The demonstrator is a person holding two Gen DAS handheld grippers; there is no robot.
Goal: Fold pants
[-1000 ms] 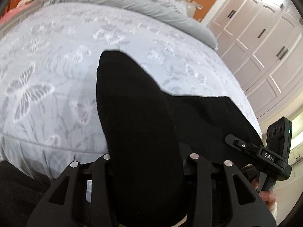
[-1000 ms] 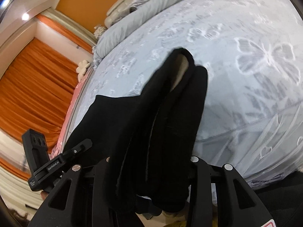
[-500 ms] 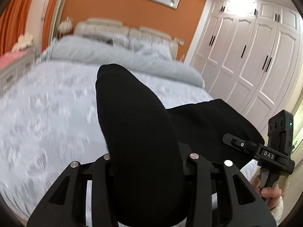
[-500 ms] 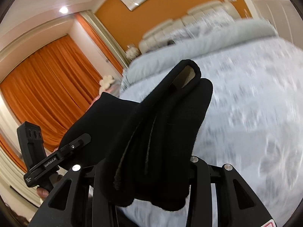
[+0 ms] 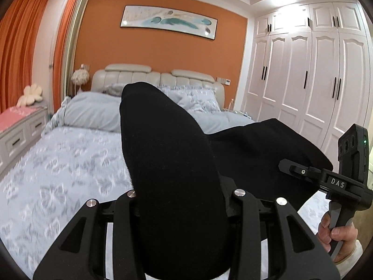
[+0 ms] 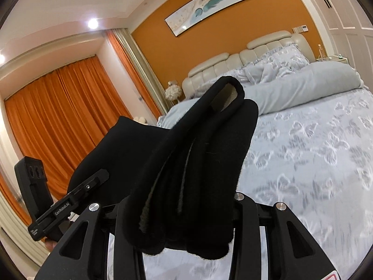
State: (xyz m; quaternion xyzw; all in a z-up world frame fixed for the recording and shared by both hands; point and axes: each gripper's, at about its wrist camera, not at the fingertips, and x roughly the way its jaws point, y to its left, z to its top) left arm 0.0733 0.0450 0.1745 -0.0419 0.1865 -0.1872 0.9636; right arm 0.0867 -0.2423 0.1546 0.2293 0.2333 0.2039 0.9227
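Note:
The black pants (image 5: pixel 172 163) are held up in the air above the bed, stretched between both grippers. My left gripper (image 5: pixel 184 200) is shut on one bunched end of the pants, which bulges up over its fingers and hides them. My right gripper (image 6: pixel 186 207) is shut on the other end (image 6: pixel 200 158), a thick folded wad with raw hems showing. The right gripper's body (image 5: pixel 349 177) shows at the right of the left wrist view; the left gripper's body (image 6: pixel 46 200) shows at the left of the right wrist view.
The bed (image 5: pixel 58 175) with a pale blue butterfly cover lies below and ahead, pillows and a folded duvet (image 6: pixel 303 88) at its head. White wardrobes (image 5: pixel 314 74) stand on the right. Orange curtains (image 6: pixel 58 116) and a nightstand (image 5: pixel 21 126) are on the left.
Both grippers have lifted and tilted up with the pants: the views swung from looking down at the bed cover to looking level at the headboard and orange wall.

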